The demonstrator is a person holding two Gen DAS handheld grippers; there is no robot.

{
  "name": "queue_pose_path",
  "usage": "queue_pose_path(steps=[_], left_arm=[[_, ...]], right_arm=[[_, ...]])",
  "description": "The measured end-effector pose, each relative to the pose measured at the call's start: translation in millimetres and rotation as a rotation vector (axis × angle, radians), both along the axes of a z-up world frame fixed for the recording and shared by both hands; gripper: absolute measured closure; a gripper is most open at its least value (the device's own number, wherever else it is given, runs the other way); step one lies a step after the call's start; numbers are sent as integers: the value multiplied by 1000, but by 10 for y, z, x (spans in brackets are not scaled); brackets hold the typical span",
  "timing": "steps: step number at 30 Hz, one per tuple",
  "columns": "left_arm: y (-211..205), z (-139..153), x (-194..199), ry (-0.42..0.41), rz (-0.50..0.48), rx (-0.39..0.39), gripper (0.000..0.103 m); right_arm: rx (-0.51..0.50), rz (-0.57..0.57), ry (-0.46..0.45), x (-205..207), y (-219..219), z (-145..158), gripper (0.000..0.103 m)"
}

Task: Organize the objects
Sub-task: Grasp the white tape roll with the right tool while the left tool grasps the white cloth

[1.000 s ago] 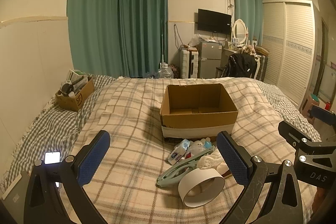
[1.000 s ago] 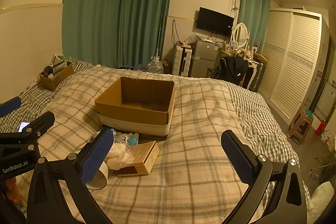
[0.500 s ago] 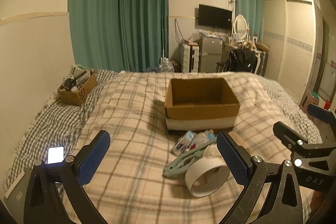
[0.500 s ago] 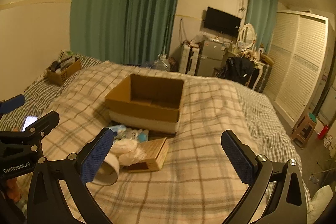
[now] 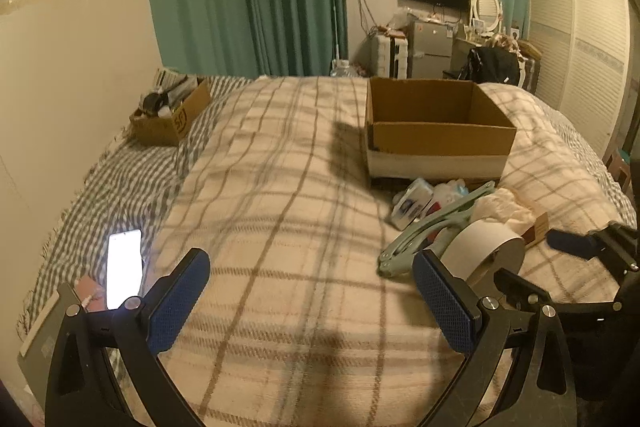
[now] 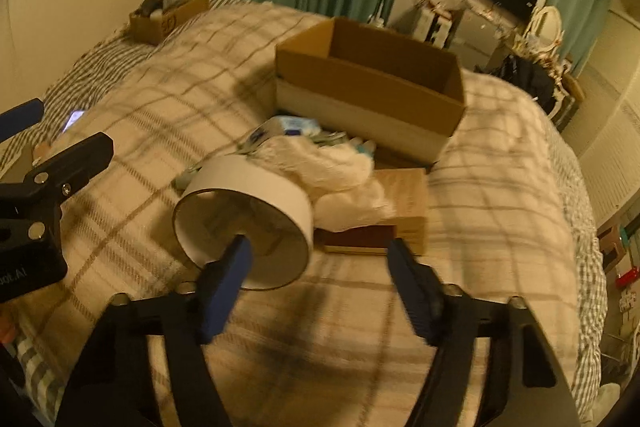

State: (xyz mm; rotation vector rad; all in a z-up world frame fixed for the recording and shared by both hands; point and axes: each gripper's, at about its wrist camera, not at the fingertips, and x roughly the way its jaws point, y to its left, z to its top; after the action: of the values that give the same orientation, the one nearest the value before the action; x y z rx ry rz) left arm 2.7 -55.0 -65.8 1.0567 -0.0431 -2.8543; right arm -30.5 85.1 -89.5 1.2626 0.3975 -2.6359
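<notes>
An open cardboard box (image 5: pixel 436 125) stands on the plaid bed; it also shows in the right wrist view (image 6: pixel 372 95). In front of it lies a pile: a wide white tape roll (image 6: pixel 244 215) (image 5: pixel 486 253), crumpled white tissue (image 6: pixel 332 171), a tan wooden box (image 6: pixel 404 211), small packets (image 5: pixel 412 201) and a pale green clip tool (image 5: pixel 432 225). My right gripper (image 6: pixel 320 279) is open, close to the tape roll, its left finger at the roll's rim. My left gripper (image 5: pixel 310 301) is open and empty over bare blanket, left of the pile.
A lit phone (image 5: pixel 124 267) lies at the bed's left edge. A small cardboard box of clutter (image 5: pixel 170 113) sits at the far left by the wall. Green curtains, a fridge, a TV and a wardrobe stand beyond the bed.
My right gripper has dropped and moved forward to the tape roll, and its jaws have narrowed. My left gripper has swung left and lower, so the pile sits further right.
</notes>
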Motion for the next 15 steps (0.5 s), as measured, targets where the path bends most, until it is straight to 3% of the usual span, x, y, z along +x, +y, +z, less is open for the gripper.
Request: queue_pose_path(steps=[3,6,15], left_arm=[[-43,-31,-19,-17,2,28,0],[-52,-52,-31,-21,2,34,0],[184,-20,-95,-17,-58,27,0]], right_arm=[[-20,10,-35,-25,-7,-56,81],[-41,14,-22,15,30,-24,99],[-81,-29,129,201,436,599,101]])
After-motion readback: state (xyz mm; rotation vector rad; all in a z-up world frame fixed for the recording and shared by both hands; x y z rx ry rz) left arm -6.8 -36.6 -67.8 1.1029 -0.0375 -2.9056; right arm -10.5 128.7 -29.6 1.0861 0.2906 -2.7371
